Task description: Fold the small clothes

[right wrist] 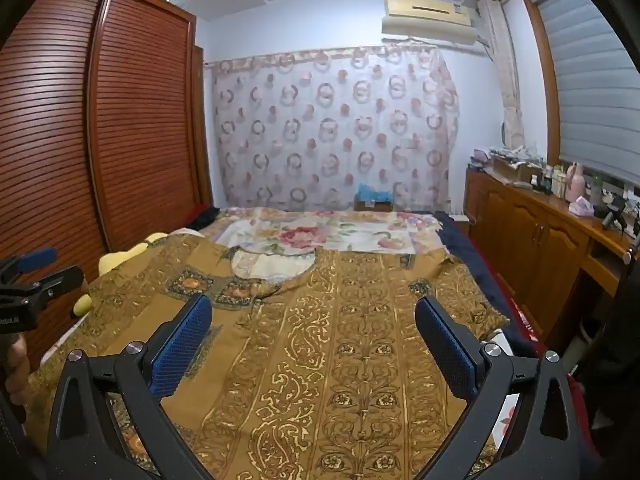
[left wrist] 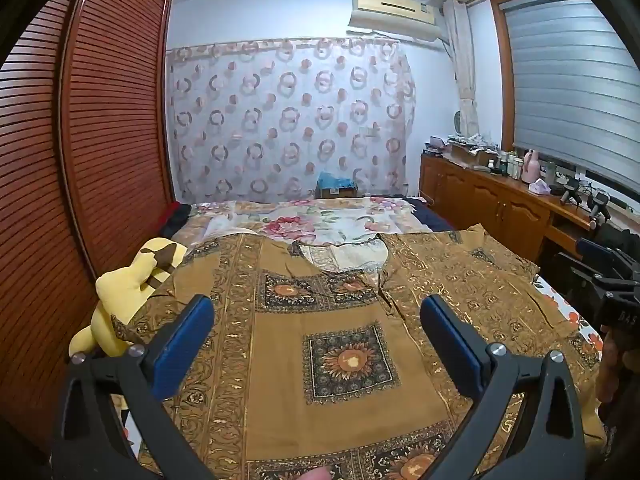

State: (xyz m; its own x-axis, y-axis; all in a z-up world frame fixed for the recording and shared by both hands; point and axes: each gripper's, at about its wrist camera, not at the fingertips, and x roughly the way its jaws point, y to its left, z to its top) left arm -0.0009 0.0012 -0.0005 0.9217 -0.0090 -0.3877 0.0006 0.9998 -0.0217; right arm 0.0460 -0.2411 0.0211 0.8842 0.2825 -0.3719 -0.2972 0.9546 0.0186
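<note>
A brown-gold patterned shirt [left wrist: 320,320] lies spread flat on the bed, neckline toward the far end; it also fills the right wrist view as the shirt [right wrist: 340,340]. My left gripper [left wrist: 316,312] hovers open above the shirt's left half, blue pads wide apart with nothing between them. My right gripper [right wrist: 312,312] hangs open over the shirt's right half, likewise empty. Each gripper shows at the edge of the other's view: the right gripper [left wrist: 600,276] at the far right, the left gripper [right wrist: 32,276] at the far left.
A yellow plush toy [left wrist: 124,296] lies at the bed's left edge beside the slatted wooden wardrobe [left wrist: 80,160]. A floral bedsheet [left wrist: 320,220] covers the far bed. A wooden cabinet [right wrist: 540,232] with bottles runs along the right wall under the window.
</note>
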